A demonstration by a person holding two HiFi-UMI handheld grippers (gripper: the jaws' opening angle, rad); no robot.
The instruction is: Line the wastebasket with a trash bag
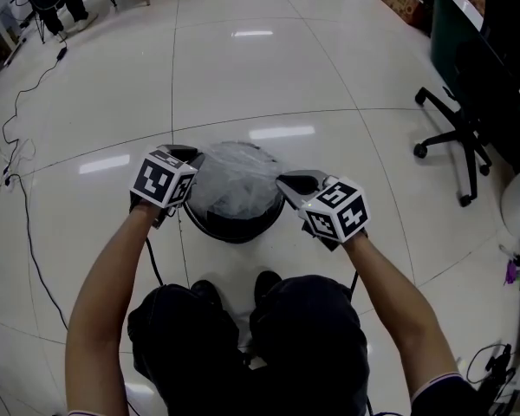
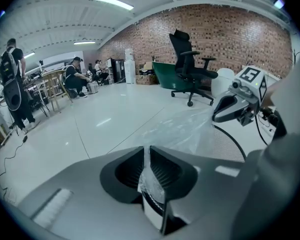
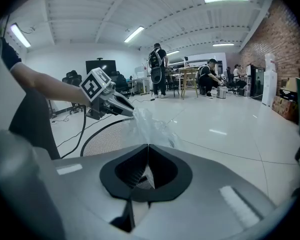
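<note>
A black mesh wastebasket (image 1: 236,229) stands on the floor in front of my feet. A clear trash bag (image 1: 234,180) is spread over its mouth. My left gripper (image 1: 193,159) is at the basket's left rim and is shut on the bag's edge; in the left gripper view the film (image 2: 185,129) runs from between the jaws (image 2: 147,149) out over the mesh (image 2: 225,145). My right gripper (image 1: 283,181) is at the right rim, shut on the opposite edge of the bag (image 3: 151,124), with the mesh (image 3: 102,140) beyond its jaws (image 3: 147,147).
A black office chair (image 1: 464,137) stands to the right, beside a dark green desk (image 1: 455,33). Cables (image 1: 17,146) trail along the floor on the left. My legs and shoes (image 1: 243,315) are just behind the basket. People (image 3: 157,69) work at tables far off.
</note>
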